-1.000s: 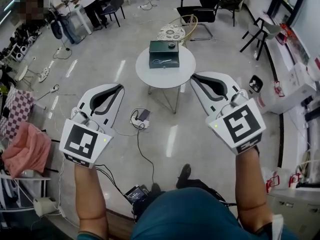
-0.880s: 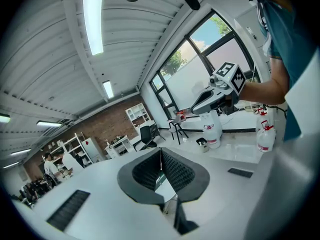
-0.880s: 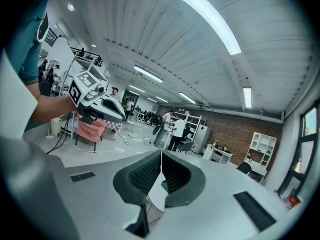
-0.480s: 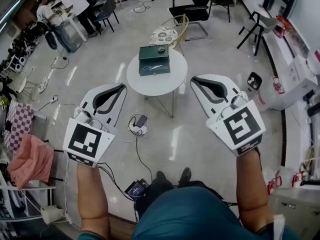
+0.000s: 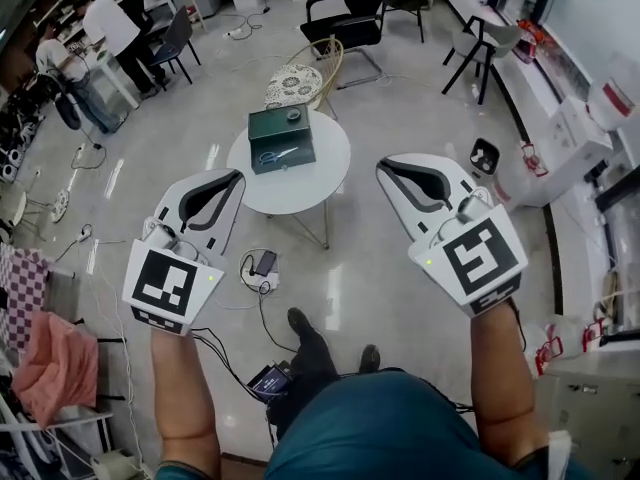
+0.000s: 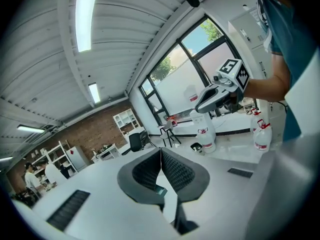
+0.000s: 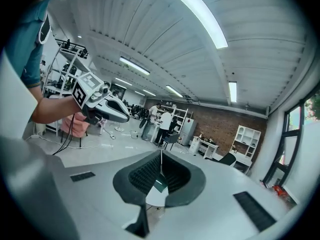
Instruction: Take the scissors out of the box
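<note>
A dark green box stands on a small round white table some way ahead of me on the floor. The scissors show as a pale shape on the box's near part; whether they lie in it or on it I cannot tell. My left gripper is held in the air left of the table, jaws shut and empty. At the table's right my right gripper hangs likewise, shut on nothing. Both are far short of the box. A sliver of the box shows under the right jaws.
A wicker chair with a patterned cushion and a black office chair stand behind the table. A power strip and cables lie on the floor in front. People work at desks at the back left. White boxes line the right wall.
The table and box have slid left and a little lower in the head view as I step forward. Both grippers keep the same raised pose, still shut.
</note>
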Available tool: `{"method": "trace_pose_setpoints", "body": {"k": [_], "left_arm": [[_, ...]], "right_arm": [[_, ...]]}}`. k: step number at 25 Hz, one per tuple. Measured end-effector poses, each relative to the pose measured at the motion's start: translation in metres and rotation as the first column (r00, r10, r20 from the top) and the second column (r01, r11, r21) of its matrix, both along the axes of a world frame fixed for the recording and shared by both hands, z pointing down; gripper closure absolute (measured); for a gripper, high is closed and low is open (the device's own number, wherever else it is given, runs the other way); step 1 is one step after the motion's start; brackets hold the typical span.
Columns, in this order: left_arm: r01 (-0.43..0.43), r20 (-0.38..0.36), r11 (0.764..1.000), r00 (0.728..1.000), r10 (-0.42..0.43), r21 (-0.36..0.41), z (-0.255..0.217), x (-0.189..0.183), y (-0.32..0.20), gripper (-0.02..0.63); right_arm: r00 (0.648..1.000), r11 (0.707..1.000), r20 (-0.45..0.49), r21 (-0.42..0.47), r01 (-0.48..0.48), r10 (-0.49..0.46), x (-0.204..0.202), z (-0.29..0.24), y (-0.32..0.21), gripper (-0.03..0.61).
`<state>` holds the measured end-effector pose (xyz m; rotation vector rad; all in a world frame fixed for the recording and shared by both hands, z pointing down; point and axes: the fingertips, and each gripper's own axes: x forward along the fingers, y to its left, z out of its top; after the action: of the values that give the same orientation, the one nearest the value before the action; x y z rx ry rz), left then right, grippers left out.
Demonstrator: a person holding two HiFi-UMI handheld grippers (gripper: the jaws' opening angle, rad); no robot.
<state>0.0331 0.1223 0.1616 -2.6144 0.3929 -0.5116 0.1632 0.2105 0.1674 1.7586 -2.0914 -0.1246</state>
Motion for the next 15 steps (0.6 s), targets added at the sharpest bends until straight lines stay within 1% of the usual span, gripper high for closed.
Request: {"method": "trace_pose_setpoints", "body": {"k": [2, 6, 9, 15], "left_arm": [[-0.017, -0.01, 1.0, 1.0, 0.017, -0.002, 0.001, 0.002, -0.02, 0.592], [-0.029, -0.028, 0.999, 0.999, 0.029, -0.023, 0.004, 0.001, -0.061, 0.592], [-0.049, -0.018, 0.998, 0.999, 0.048, -0.036, 0.013, 0.005, -0.087, 0.592], [-0.061, -0.01, 0.997, 0.998, 0.06, -0.054, 0.026, 0.007, -0.135, 0.592]], "right_arm": [[1.0, 0.999, -0.005, -0.009, -0.031, 0.031, 0.001, -0.001, -0.012, 0.541], [0.998, 0.999, -0.033, 0.004, -0.044, 0.044, 0.001, -0.005, -0.043, 0.541], [0.997, 0.997, -0.024, -0.007, -0.073, 0.073, 0.004, 0.0, -0.063, 0.541], [0.996, 0.996, -0.014, -0.03, -0.085, 0.085, 0.0, 0.011, -0.108, 0.541]]}}
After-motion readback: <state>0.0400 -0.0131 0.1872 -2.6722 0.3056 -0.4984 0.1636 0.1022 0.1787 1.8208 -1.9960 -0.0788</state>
